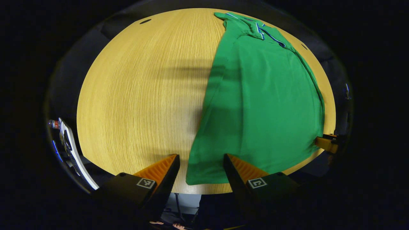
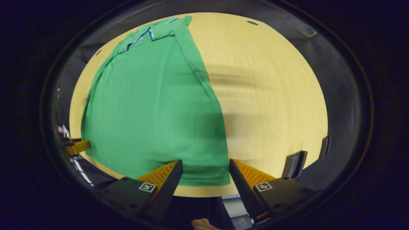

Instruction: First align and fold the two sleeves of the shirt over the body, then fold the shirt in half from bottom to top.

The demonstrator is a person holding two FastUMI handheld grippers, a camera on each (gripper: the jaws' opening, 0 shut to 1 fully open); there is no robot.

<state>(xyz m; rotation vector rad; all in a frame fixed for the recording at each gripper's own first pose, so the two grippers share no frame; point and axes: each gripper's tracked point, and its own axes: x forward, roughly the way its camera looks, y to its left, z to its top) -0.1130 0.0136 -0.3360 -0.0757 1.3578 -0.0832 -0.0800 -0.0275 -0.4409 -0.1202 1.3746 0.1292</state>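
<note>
1. In the left gripper view, the left tool (image 1: 201,166) is wide open and holds nothing. Its two fingers stand apart at the near edge of the table (image 1: 134,95).
2. The bottom left corner of the green shirt (image 1: 258,105) lies between those two fingers. I cannot tell if the fingers touch the cloth.
3. In the right gripper view, the right tool (image 2: 206,171) is wide open too, with nothing in it.
4. The bottom right corner of the shirt (image 2: 153,102) lies between its fingers, near the table's (image 2: 271,95) front edge.
5. The shirt lies flat on the wooden table with its bottom hem close to the person and its collar (image 1: 260,30) at the far end. The collar has blue and white stripes.
6. Both sleeves look folded in over the body, so the shirt is one long shape.
7. Each view shows the other tool far off at the side, by the shirt's other bottom corner: the right tool (image 1: 326,143) in the left gripper view and the left tool (image 2: 76,146) in the right gripper view.
8. The wood on both sides of the shirt is bare and has soft shadows on it.
</note>
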